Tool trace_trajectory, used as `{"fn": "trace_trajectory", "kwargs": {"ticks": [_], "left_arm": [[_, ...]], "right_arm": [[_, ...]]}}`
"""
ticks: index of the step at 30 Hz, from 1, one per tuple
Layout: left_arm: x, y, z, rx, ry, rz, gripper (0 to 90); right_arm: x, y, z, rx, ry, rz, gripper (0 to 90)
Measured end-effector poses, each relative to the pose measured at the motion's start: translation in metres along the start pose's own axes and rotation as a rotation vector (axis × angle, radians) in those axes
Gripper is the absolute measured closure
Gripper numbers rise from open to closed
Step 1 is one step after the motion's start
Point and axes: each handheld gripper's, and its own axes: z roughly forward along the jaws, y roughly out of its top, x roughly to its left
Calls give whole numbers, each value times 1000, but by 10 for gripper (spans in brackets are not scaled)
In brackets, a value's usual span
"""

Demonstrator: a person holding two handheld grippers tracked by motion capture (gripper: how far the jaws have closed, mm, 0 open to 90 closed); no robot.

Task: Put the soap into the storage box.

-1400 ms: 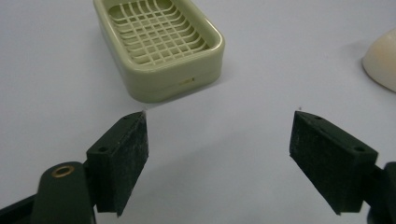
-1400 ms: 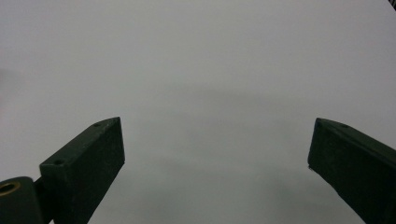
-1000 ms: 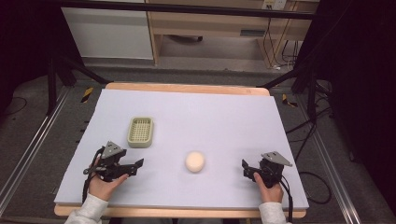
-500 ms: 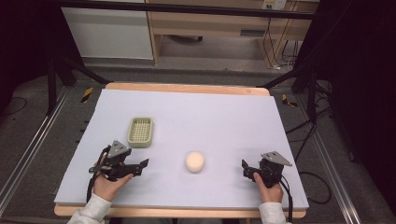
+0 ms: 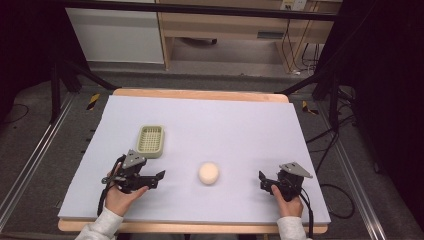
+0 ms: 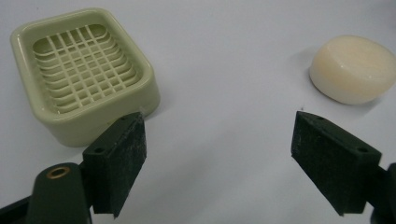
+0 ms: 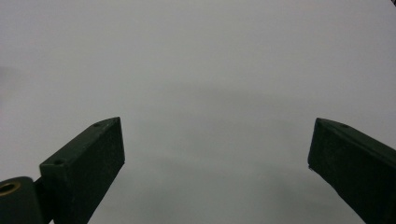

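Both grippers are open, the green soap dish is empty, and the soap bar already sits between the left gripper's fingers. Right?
Not quite. The soap lies on the mat beyond the left gripper, as the left gripper view shows. The rest holds.

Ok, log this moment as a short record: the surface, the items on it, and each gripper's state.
surface: pale lilac mat over a wooden table
soap bar: cream, round, lying on the mat between the grippers
soap dish: pale green, slotted, empty, apart from the soap bar
left gripper: jaws open, holding nothing, aimed toward the soap bar
right gripper: jaws open, holding nothing
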Motion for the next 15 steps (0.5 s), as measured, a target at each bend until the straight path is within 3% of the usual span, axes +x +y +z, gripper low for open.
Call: {"fn": "trace_trajectory", "kwargs": {"ticks": [15], "left_arm": [[-12,13,5,1,-21,40,178]], "right_arm": [[0,0,0,-3,-2,-1,42]]}}
